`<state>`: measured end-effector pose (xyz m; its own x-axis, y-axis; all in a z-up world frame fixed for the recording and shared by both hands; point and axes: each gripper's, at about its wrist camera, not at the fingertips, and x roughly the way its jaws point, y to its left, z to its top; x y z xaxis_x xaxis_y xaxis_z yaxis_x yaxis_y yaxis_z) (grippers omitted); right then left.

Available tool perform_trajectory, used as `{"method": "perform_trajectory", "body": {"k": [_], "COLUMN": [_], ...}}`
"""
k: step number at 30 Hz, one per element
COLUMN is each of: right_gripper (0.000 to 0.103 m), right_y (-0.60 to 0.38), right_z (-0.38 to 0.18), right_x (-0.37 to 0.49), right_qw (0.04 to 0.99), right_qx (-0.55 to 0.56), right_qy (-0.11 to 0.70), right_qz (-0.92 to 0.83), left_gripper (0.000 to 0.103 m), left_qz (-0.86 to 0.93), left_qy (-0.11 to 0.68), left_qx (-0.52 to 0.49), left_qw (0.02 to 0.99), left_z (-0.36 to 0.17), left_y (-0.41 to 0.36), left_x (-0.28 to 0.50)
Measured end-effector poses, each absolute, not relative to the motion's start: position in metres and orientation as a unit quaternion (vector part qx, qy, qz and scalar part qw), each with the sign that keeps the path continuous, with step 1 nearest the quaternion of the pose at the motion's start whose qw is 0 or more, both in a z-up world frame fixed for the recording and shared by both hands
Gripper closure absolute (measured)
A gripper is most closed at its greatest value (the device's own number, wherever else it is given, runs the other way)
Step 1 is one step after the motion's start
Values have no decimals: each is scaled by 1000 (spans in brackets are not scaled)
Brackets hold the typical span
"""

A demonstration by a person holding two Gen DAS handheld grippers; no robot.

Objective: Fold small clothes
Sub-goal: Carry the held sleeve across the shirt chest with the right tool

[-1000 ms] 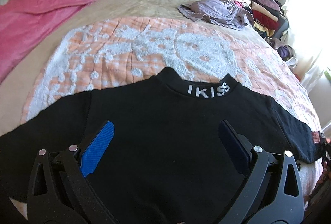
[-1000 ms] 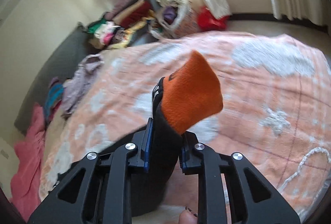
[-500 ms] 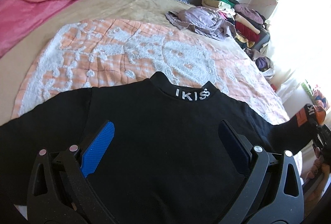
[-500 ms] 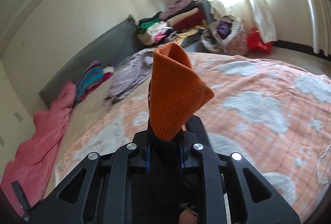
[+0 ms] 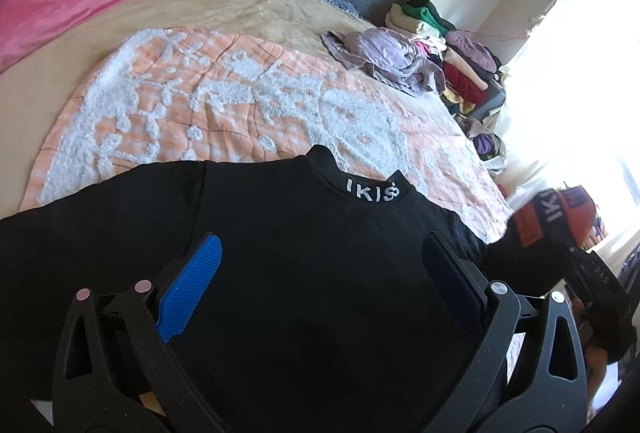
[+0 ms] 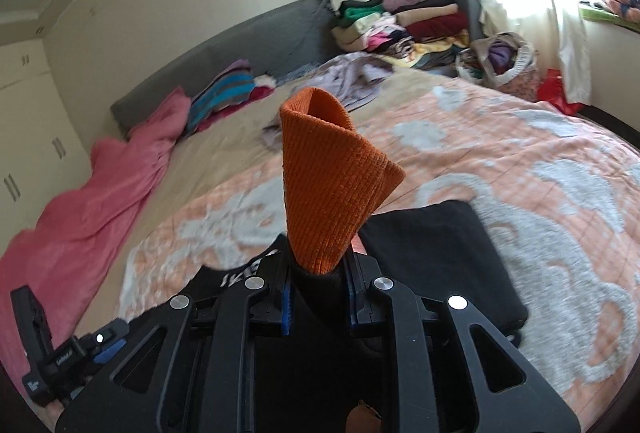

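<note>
Black top [image 5: 304, 273] lies spread flat on the orange-and-white bedspread [image 5: 224, 113], collar pointing toward the far side of the bed.

Left gripper [image 5: 320, 273]: jaws stand wide apart above the body of the garment. The blue pad [image 5: 192, 289] on one finger and the dark pad on the other hold nothing between them; whether the tips touch the cloth cannot be determined.

Right gripper [image 6: 316, 293]: jaws nearly closed, clamped on the sleeve end of the top. The orange ribbed cuff [image 6: 328, 189] projects upward beyond the fingertips, folded over on itself. In the left wrist view the same cuff [image 5: 552, 217] appears at the right edge, lifted clear of the bedspread.

Legible markings: white lettering on the collar [image 5: 372, 193] reads approximately "IKIS", with the last character unclear. White lettering also runs along a dark band on the cuff, but only part of it can be read.

Limits of view: the lower hem and the left sleeve end are cut off by the frame. A flat black folded portion [image 6: 436, 253] lies just beside the right gripper; its connection to the rest of the garment is hidden behind the gripper body.
</note>
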<state>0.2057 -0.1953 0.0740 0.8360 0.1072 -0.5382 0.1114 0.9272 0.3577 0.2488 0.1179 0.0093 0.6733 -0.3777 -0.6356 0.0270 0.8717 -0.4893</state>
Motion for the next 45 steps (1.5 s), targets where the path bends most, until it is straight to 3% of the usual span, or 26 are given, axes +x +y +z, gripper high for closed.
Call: {"method": "perform_trajectory", "body": {"k": [12,19,22,25,27,28,37,39,42,45], "right_gripper": [81,53,52,49,49,49,48,48,48,48], "right_y": [-127,-101,-103,-120,-130,-136,-176,-183,-189,-194], "right_z": [28,11,14,16,18,19,22,21,19,18], "right_x": [218,205,195,188,185,182,167,166,165,163], "right_qw": [918,904,904,902,902,903,908,908,907,908], "right_qx": [139,113,110,134,144,145,167,172,176,177], "right_qy": [367,393,391,391,389,387,376,376,377,375], "right_qz": [60,121,133,130,123,116,79,70,64,56], "left_gripper": [9,10,11,22,37,39,42,49,71,86], "left_qz": [-154,-184,-193,-202,-213,-222,-237,-232,-230,-225], "left_qy": [397,411,418,426,432,436,461,467,471,463], "left_qx": [-292,-302,-298,-300,-302,-301,-281,-276,-264,-228], "left_qw": [856,840,836,829,823,819,808,807,810,826], "left_z": [-8,-18,-22,-28,-31,-32,-45,-49,-52,-50], "left_y": [130,119,114,108,103,97,69,64,55,41], "left_x": [252,256,255,256,257,257,260,261,262,261]}}
